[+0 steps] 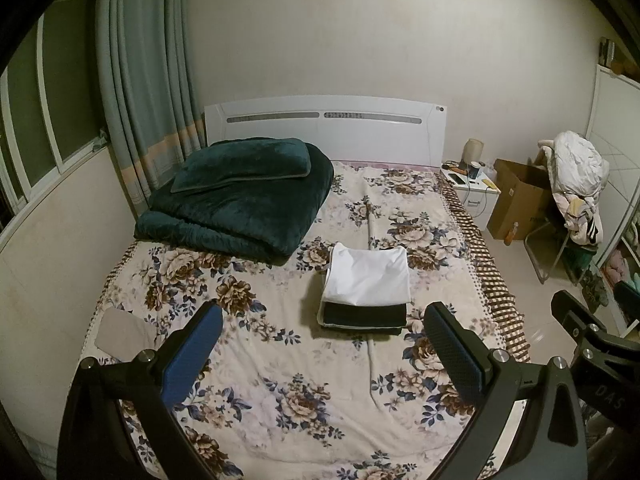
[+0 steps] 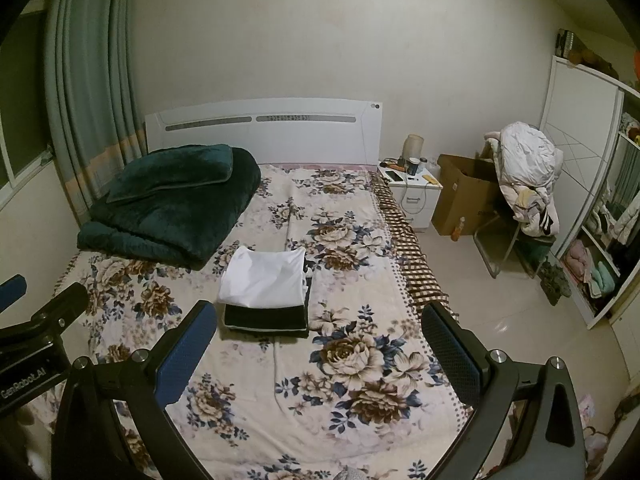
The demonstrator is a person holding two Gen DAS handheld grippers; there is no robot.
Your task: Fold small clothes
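Smooth white folded garment (image 1: 368, 276) atop dark folded cloth (image 1: 364, 315), floral bedspread (image 1: 280, 392), both jaws apart

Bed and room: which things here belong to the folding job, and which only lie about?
For the job:
folded white garment
folded dark garment beneath it
left hand-held gripper, open
right hand-held gripper, open

Lying about:
green blanket
cardboard box
nightstand

Stack of folded clothes (image 1: 366, 292): laid mid-bed (image 1: 280, 380).
Blanket (image 1: 240, 200): placed far left.
Nightstand (image 1: 478, 196): set right of bed.
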